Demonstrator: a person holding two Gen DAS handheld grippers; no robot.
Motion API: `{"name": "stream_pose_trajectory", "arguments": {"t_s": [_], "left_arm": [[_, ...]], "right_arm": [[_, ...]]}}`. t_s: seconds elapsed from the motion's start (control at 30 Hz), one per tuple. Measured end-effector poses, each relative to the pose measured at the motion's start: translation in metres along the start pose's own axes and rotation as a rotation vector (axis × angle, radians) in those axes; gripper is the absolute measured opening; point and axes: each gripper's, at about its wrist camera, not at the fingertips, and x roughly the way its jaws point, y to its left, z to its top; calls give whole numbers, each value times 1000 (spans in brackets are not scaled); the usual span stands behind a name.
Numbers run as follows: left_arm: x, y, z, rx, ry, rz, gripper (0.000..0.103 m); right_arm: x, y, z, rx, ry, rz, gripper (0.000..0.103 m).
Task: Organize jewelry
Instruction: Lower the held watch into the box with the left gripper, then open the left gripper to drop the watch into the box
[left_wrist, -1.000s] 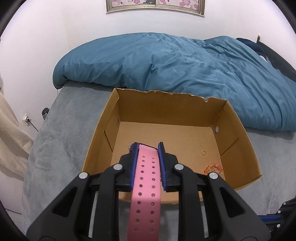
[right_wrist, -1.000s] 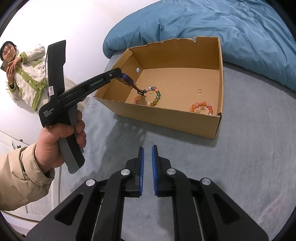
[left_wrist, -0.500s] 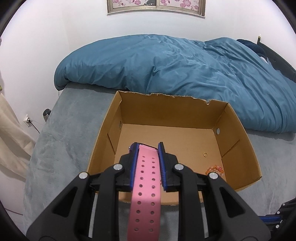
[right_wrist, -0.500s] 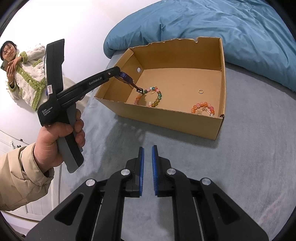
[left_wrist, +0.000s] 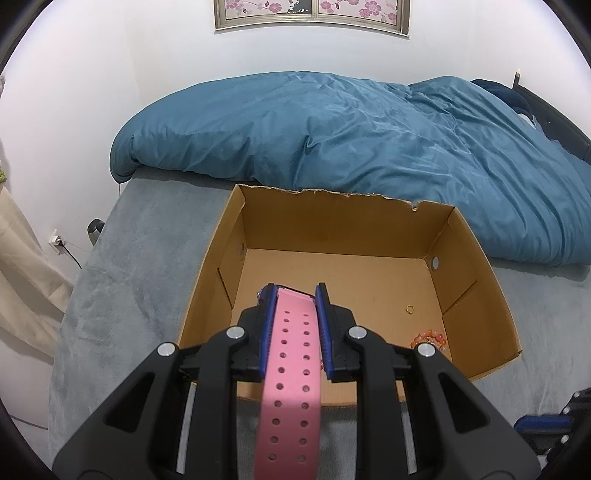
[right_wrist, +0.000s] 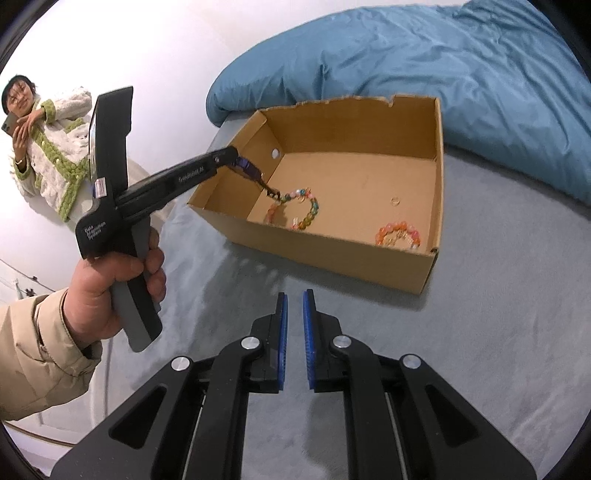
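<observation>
Grey bedding (right_wrist: 498, 295) spreads under a blue duvet (left_wrist: 332, 129) and an open cardboard box (right_wrist: 332, 251). Over the box's left wall, the left gripper (left_wrist: 294, 295) clamps a pink perforated strap (left_wrist: 291, 362). Empty, the right gripper (right_wrist: 293, 314) hovers before the box, jaws narrowly parted. Inside lie a multicoloured bead bracelet (right_wrist: 306, 214), an orange bead bracelet (right_wrist: 399, 234) and a small ring (right_wrist: 395, 201).

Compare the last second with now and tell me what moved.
The left gripper, shut on the pink strap, has pushed forward over the cardboard box, which looms larger. Nothing was taken or let go. The right gripper stays empty, slightly open; the bead bracelets and ring lie unmoved.
</observation>
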Motion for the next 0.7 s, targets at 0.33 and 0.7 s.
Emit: {"name": "stream_pose_trajectory", "arguments": {"t_s": [0.33, 0.7], "left_arm": [[-1, 0, 0, 0, 0, -1, 19], [-1, 3, 0, -5, 15, 2, 19]], "right_arm": [[-9, 7, 21, -20, -104, -71, 20], [-7, 8, 18, -15, -94, -70, 29]]}}
